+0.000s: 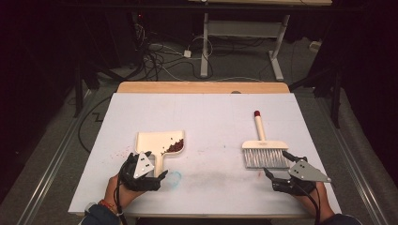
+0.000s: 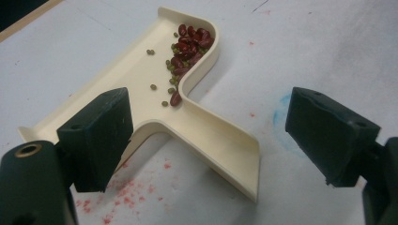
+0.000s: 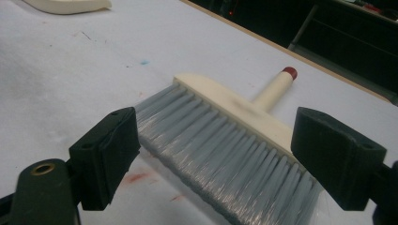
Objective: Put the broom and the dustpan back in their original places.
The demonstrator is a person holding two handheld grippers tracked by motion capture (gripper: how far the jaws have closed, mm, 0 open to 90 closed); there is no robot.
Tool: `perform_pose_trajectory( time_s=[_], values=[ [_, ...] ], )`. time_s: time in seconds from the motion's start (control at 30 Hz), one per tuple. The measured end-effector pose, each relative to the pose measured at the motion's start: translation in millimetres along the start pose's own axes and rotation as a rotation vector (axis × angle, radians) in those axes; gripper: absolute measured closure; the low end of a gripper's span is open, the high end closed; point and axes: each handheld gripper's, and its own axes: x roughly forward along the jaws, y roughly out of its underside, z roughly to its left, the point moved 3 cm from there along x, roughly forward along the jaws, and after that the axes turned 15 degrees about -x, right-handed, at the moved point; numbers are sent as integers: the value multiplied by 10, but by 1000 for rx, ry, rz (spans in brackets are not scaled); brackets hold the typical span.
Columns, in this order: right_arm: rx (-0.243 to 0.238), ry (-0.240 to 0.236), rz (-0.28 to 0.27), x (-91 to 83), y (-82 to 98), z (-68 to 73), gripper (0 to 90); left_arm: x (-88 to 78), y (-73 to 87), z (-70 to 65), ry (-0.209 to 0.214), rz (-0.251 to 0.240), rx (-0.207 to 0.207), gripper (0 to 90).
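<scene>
One cream dustpan (image 1: 157, 142) flat on the white table (image 1: 216, 117), left of centre, handle toward the person. One pile of dark red beans (image 1: 175, 148) heaped in the pan's near right corner, mixed with small green ones (image 2: 172, 80); a few green strays loose on the pan floor, too small to count exactly. One brush (image 1: 264, 151) lying flat on the right side, well apart from the dustpan: cream handle with a red tip pointing away, grey bristles (image 3: 220, 154) fanned toward the person. Two grippers, one per hand. Left gripper (image 1: 152, 165) at the dustpan's handle, jaws spread wide on either side of it, not touching. Right gripper (image 1: 278, 165) just at the near edge of the brush, jaws likewise wide apart, flanking the bristles, gripping nothing. Faint red smudges and one blue mark (image 1: 174, 177) on the table between the hands.
</scene>
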Motion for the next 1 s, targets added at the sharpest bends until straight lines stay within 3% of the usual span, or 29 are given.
perform_pose_trajectory(
  time_s=[0.13,0.33,0.43,1.0],
  values=[
    [3,-6,-10,-6,-23,-7,160,-2,16,-5,-2,2,-16,151],
    [9,-8,-6,-28,-24,-21,161,-28,38,-43,-6,8,16,151],
    [2,-3,-12,-45,-52,-16,161,-47,42,-26,-6,1,0,151],
    [21,7,-23,-72,-61,-41,173,-50,27,-41,-7,2,10,152]
  ],
)
